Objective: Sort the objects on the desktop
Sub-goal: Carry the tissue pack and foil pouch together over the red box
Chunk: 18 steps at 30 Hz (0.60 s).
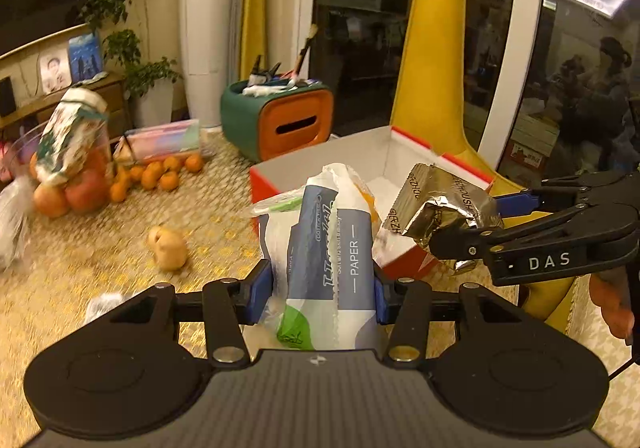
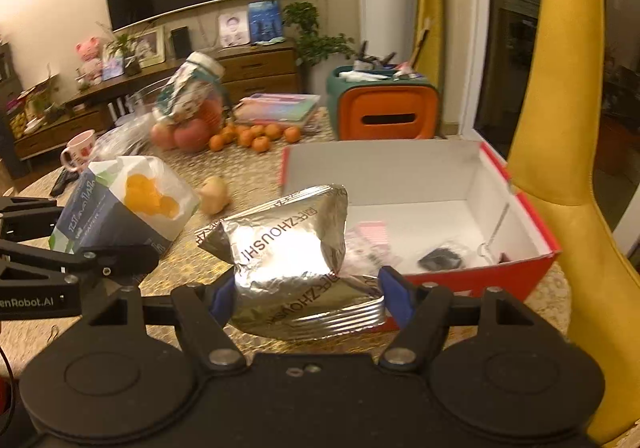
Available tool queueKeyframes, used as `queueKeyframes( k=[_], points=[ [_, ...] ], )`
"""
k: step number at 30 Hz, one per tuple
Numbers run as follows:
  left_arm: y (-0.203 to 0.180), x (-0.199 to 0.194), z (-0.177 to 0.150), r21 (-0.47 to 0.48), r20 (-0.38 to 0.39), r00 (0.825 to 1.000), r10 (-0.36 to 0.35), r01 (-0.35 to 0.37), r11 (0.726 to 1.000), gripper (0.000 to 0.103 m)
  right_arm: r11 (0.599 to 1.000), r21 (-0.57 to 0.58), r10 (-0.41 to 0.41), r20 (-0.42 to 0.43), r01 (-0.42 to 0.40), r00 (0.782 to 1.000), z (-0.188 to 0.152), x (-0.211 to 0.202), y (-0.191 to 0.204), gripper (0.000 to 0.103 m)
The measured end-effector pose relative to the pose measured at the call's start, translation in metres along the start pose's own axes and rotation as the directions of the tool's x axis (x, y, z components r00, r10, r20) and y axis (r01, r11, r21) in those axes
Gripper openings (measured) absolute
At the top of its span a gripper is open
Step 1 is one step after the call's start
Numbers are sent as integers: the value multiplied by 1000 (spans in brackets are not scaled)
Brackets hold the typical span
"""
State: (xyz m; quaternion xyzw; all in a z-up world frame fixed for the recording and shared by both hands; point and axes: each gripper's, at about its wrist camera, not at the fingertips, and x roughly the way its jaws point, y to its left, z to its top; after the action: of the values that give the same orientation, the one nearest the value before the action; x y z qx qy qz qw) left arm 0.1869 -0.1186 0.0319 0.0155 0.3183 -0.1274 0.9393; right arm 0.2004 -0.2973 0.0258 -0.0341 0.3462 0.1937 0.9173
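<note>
My left gripper is shut on a white and blue tissue paper pack, held above the table in front of the open red box. The pack also shows at the left of the right wrist view. My right gripper is shut on a crumpled silver foil bag, held just before the red box's near wall. In the left wrist view the foil bag hangs over the box's right front corner. The box holds a pink packet and a dark object.
Several oranges and apples lie at the back by a tilted snack bag. A green and orange bin, books, a pink mug, a small beige object. A yellow chair stands right.
</note>
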Motion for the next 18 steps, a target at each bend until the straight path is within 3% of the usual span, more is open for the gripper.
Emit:
queueKeyframes(
  k=[18],
  points=[
    [-32, 63, 80, 86, 23, 1000, -20, 18, 996, 48, 992, 63, -111, 34, 109, 993, 30, 30, -69, 72]
  ],
)
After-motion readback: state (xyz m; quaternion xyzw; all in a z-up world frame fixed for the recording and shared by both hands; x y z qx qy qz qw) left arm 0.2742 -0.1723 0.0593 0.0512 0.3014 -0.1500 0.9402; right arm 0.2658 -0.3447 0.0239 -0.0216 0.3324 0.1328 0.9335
